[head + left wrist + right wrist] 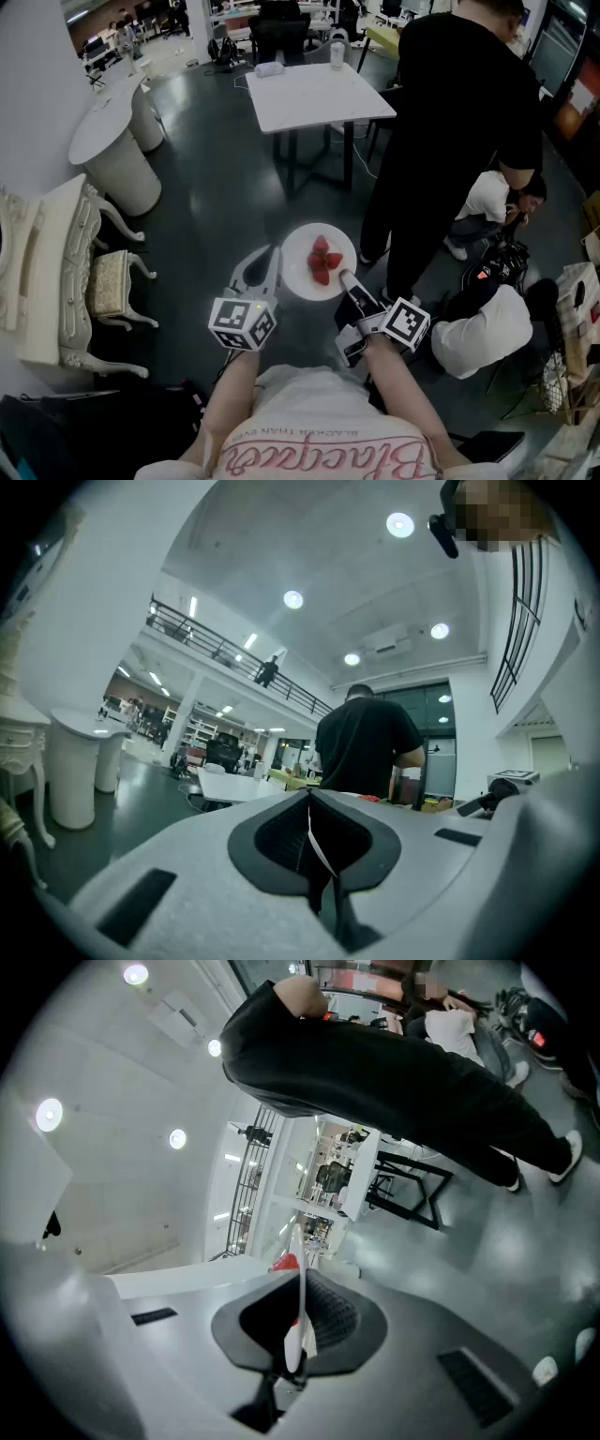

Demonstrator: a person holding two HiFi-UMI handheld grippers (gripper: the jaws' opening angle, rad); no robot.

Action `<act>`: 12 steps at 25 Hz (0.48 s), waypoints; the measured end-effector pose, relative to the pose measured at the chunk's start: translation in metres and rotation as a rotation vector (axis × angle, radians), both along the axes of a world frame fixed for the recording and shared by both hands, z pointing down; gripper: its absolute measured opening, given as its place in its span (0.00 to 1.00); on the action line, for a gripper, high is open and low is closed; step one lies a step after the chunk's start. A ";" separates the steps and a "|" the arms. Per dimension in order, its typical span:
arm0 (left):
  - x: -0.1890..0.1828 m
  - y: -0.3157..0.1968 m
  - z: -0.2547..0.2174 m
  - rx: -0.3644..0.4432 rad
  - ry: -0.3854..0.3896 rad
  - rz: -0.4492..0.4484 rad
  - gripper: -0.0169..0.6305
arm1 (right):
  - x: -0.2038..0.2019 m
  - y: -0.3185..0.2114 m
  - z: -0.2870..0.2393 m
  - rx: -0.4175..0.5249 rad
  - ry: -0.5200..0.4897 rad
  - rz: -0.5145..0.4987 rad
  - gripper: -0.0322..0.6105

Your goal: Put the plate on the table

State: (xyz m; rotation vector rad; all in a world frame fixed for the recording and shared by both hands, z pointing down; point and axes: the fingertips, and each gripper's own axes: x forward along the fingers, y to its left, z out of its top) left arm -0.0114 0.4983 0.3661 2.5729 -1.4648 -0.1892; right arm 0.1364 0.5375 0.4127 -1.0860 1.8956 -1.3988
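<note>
A white plate [302, 272] with red strawberries [322, 262] hangs above the dark floor, held from both sides. My left gripper [275, 267] is shut on its left rim and my right gripper [345, 278] on its right rim. In the left gripper view the rim shows as a thin white edge [317, 841] pinched in the gripper [311, 803]. The right gripper view shows the plate edge [299, 1307] in the gripper [298, 1279], with a strawberry [284, 1264] behind. A white square table [314, 94] stands well ahead of the plate.
A person in black [450, 122] stands just right of the plate, by the table's right corner. Another person [492, 202] crouches farther right among bags. A white ornate chair [108, 281] and round white stands [108, 141] are at the left.
</note>
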 end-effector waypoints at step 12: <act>0.019 0.010 -0.001 0.019 -0.055 -0.058 0.03 | 0.019 0.003 0.015 -0.021 -0.014 -0.057 0.07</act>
